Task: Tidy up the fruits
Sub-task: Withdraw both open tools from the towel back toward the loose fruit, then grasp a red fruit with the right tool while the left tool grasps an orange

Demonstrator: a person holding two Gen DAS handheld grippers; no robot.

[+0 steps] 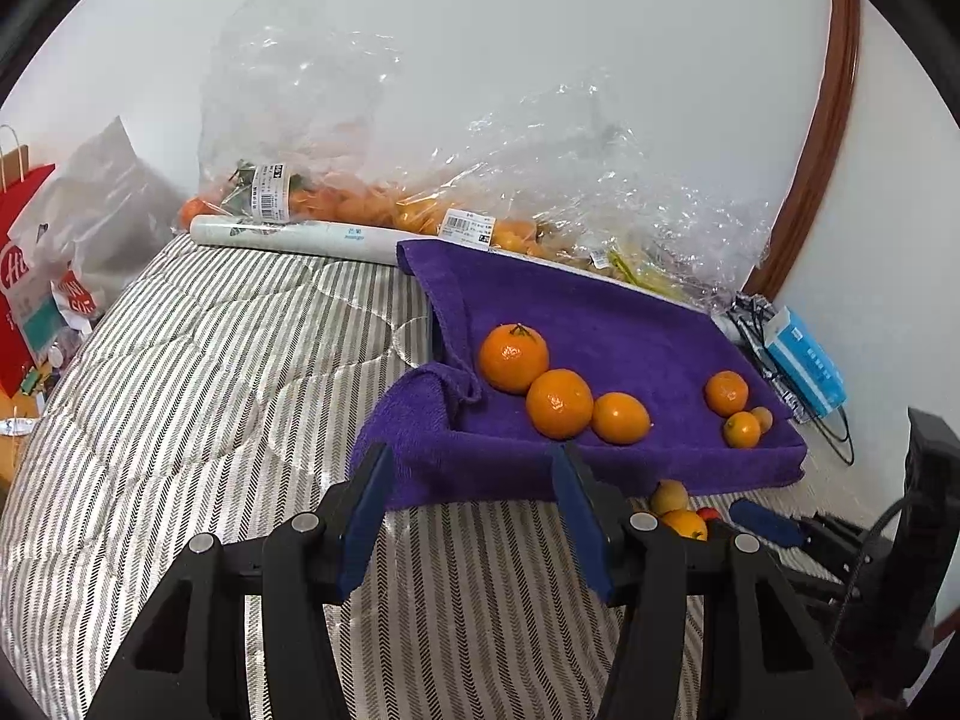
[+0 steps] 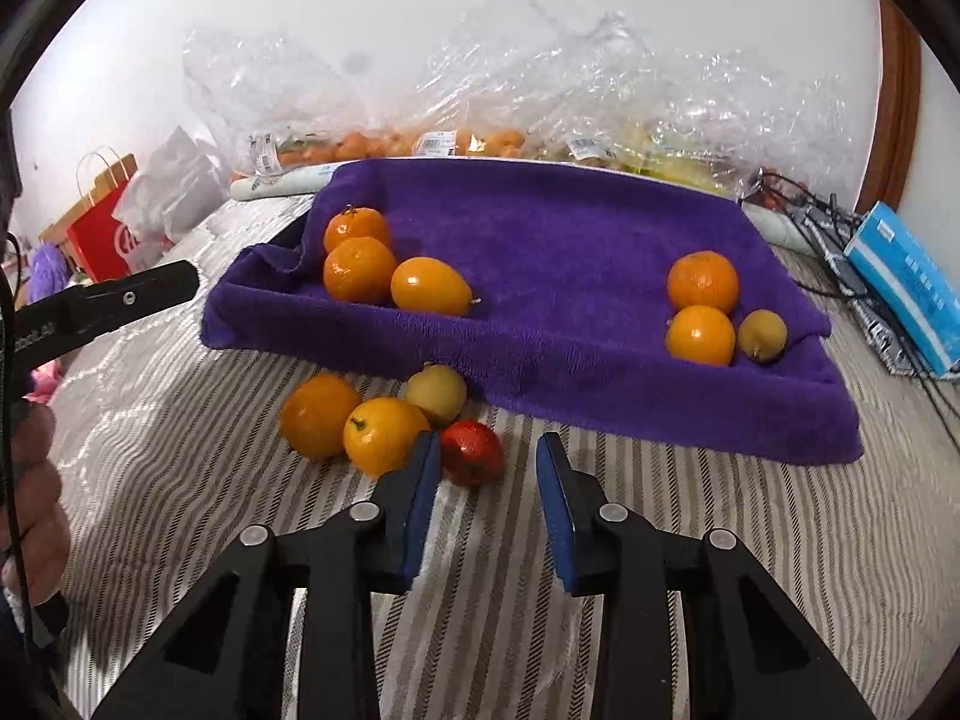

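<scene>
1. Right wrist view, lower centre: right gripper (image 2: 483, 450) with blue pads spread apart, nothing between them, hovering low over the striped quilt (image 2: 600, 540).
2. Just beyond the left pad (image 2: 420, 504): a small red fruit (image 2: 474, 453) on the quilt, beside the pad; whether touching it, cannot tell.
3. Left of the red fruit: a loose cluster of three, namely an orange fruit (image 2: 318, 414), a yellow-orange fruit with a stem (image 2: 384, 435) and a pale yellow fruit (image 2: 437, 393), all pressed close together at the near edge of the purple towel (image 2: 570, 240).
4. On the towel, centre left of the frame: two mandarins (image 2: 354, 228) (image 2: 359, 269) and an oval orange fruit (image 2: 429, 287), touching in a row.
5. On the towel, centre right: a mandarin (image 2: 703, 281), a rounder orange fruit (image 2: 699, 335) below it and a small brownish-yellow fruit (image 2: 762, 335) just beside.
6. Along the wall, upper part of the frame: crumpled clear plastic bags (image 2: 540, 90) holding more orange fruit, with price labels.
7. Far left: the other gripper's black finger (image 2: 108, 306) jutting in, and part of a hand at the edge.
8. Right edge: a blue box (image 2: 906, 282) lying on cables.
9. Left wrist view, lower centre: left gripper (image 1: 474, 462), pads set wide apart and gripping nothing, aimed at the towel's near edge.
10. Same view, centre: the row of three fruits on the towel; centre right, the other three.
11. Same view, upper left: a white roll (image 1: 294, 237) against the bags, and a red paper bag (image 1: 18, 264) at the far left.
</scene>
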